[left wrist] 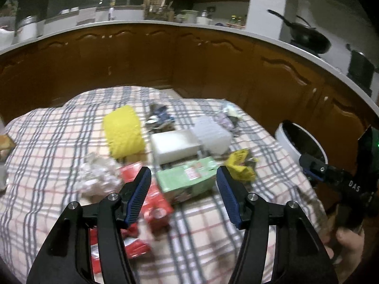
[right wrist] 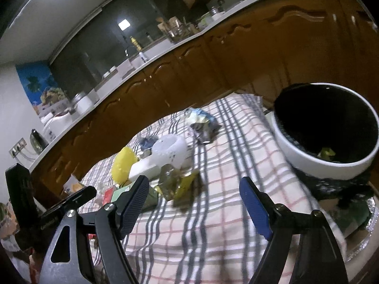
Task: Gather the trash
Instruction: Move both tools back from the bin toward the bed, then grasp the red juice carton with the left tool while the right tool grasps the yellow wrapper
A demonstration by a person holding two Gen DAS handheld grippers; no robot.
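Trash lies on a checked tablecloth (left wrist: pixel 47 142). My left gripper (left wrist: pixel 183 177) is open and empty, just above a green carton (left wrist: pixel 187 179) with red wrappers (left wrist: pixel 151 203) by its left finger. A crumpled yellow wrapper (left wrist: pixel 240 168), a white box (left wrist: pixel 175 148) and a yellow textured piece (left wrist: pixel 124 130) lie beyond. My right gripper (right wrist: pixel 194 191) is open and empty above the cloth (right wrist: pixel 225 165), near a yellow-green wrapper (right wrist: pixel 180 184). A white bin with a black liner (right wrist: pixel 324 123) stands to its right, with a scrap inside; it also shows in the left wrist view (left wrist: pixel 300 142).
Brown kitchen cabinets (left wrist: pixel 189 66) under a grey counter run behind the table. More crumpled wrappers (right wrist: pixel 201 123) and a clear plastic container (right wrist: pixel 169 151) lie further back. The right gripper's body (left wrist: pixel 343 184) shows at the left view's right edge. A foil tray (right wrist: pixel 364 232) sits below the bin.
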